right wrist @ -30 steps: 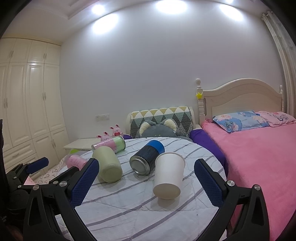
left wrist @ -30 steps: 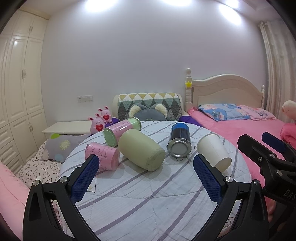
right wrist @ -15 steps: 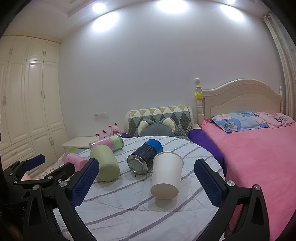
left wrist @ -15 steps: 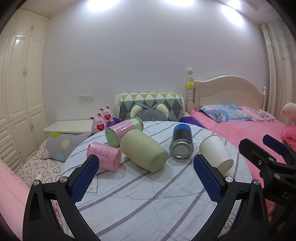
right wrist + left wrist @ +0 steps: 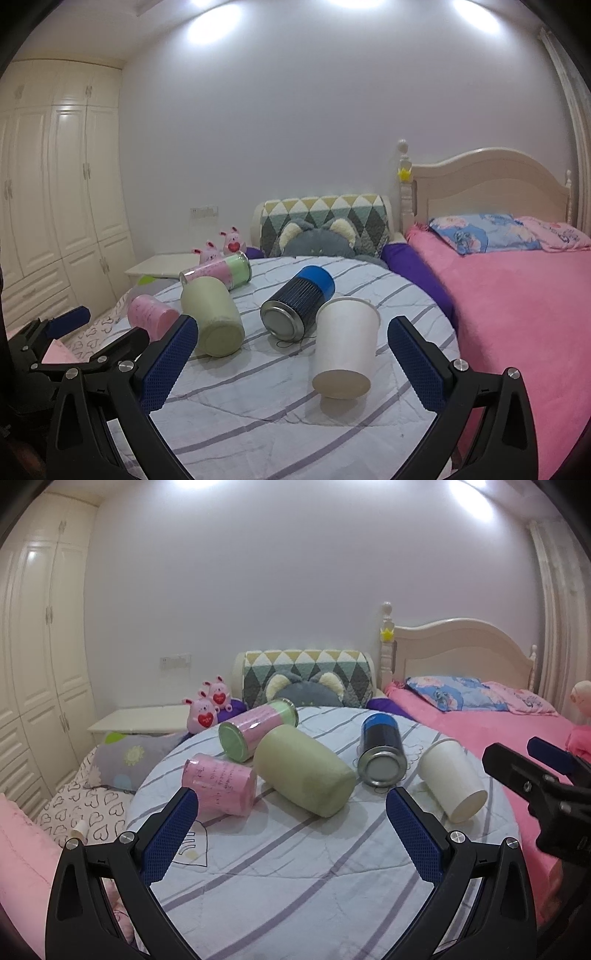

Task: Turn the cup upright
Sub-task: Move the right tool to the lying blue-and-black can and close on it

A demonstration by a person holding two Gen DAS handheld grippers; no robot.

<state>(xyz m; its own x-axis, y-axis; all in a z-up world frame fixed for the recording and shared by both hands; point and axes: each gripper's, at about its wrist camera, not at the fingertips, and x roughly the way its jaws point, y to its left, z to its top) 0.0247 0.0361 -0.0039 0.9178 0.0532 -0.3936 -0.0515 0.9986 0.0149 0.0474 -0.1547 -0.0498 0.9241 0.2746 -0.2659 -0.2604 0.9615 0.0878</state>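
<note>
A white paper cup lies on its side on the round striped table, its base toward my right gripper; it also shows in the left wrist view. A pale green cup, a small pink cup, a pink-and-green can and a blue-capped metal can also lie on their sides. My left gripper is open and empty before the green cup. My right gripper is open and empty before the white cup.
A pink bed lies right of the table. A patterned chair back with a grey plush cushion stands behind it. Pink plush rabbits and a white side table are at the back left, wardrobes beyond.
Both grippers have drawn back and risen slightly, so the table objects sit a little lower and farther in view. Nothing on the table has moved.
</note>
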